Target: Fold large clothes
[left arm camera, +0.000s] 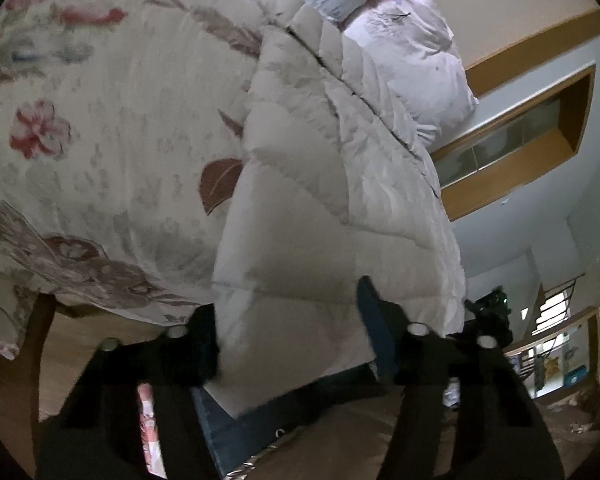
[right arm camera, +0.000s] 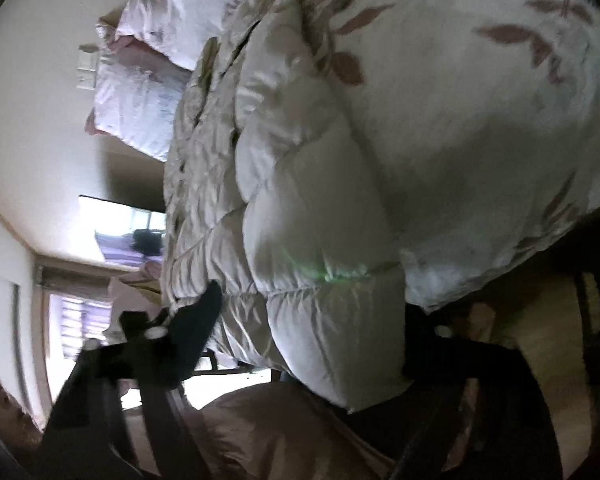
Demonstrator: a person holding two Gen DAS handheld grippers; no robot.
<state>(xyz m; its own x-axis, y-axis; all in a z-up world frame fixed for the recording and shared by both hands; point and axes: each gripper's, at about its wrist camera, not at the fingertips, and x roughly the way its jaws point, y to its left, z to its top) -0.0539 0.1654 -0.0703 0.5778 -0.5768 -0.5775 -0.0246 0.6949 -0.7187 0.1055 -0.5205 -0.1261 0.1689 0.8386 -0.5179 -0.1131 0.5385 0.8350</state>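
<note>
a white quilted puffer garment [left arm camera: 300, 216] is seen lying along the edge of a bed, on a floral bedspread [left arm camera: 92, 152], with its lower end hanging off the bed's foot edge between the fingers of both grippers. in the left wrist view the left gripper [left arm camera: 292, 340] has the padded hem between its two black fingers [left arm camera: 380, 328]; both fingers are pressed against the fabric, so the hem is gripped. in the right wrist view the right gripper [right arm camera: 312, 328] straddles another corner of the same garment [right arm camera: 300, 208]; the near finger [right arm camera: 196, 328] is set against the fabric, the other finger is hidden behind the padding, and whether the corner is clamped cannot be told.

the garment is puffy, stitched into pillow-like squares, with a slightly shiny, wrinkled shell. the bedspread is smooth cotton printed with red flowers and brown leaves. pale pink pillows [left arm camera: 412, 48] are piled at the head end of the bed. a piece of blue denim [left arm camera: 236, 432] is seen under the left gripper.
</note>
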